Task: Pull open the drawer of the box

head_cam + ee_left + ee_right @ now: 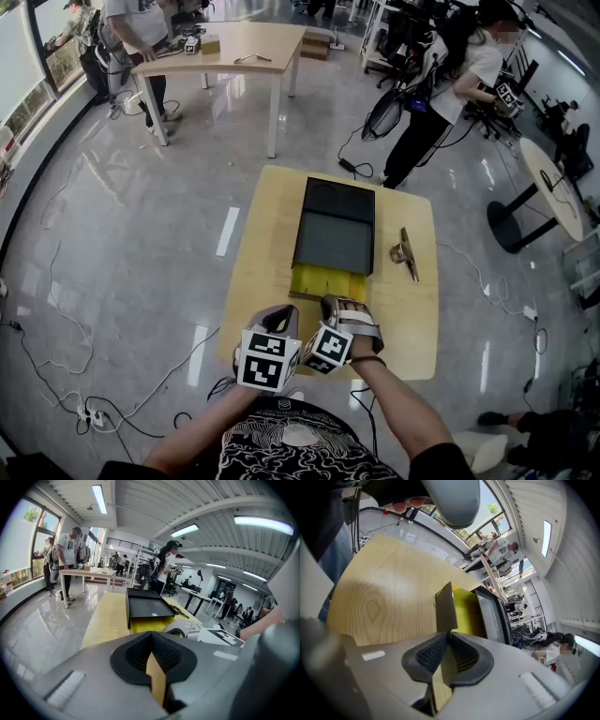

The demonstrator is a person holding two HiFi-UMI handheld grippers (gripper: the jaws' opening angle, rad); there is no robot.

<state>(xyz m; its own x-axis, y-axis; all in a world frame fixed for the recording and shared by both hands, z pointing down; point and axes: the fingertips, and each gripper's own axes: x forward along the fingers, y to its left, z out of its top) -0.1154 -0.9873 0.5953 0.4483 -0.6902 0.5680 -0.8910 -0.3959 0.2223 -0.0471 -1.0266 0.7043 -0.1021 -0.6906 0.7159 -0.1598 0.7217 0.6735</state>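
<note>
A dark flat box (335,225) lies on the wooden table (267,244), and its yellow drawer (323,280) is slid out toward me. The drawer's dark front panel (445,606) stands edge-on right at my right gripper (446,634); the jaws are closed on the panel's near edge. In the head view the right gripper (330,302) touches the drawer front. My left gripper (279,317) hovers just left of it near the table's front edge, shut and empty. From the left gripper (151,644) view, the box (145,604) and yellow drawer (146,624) lie ahead.
A brass-coloured tool (406,253) lies on the table right of the box. Cables trail across the floor around the table. People stand at other tables (239,42) farther back and at the right.
</note>
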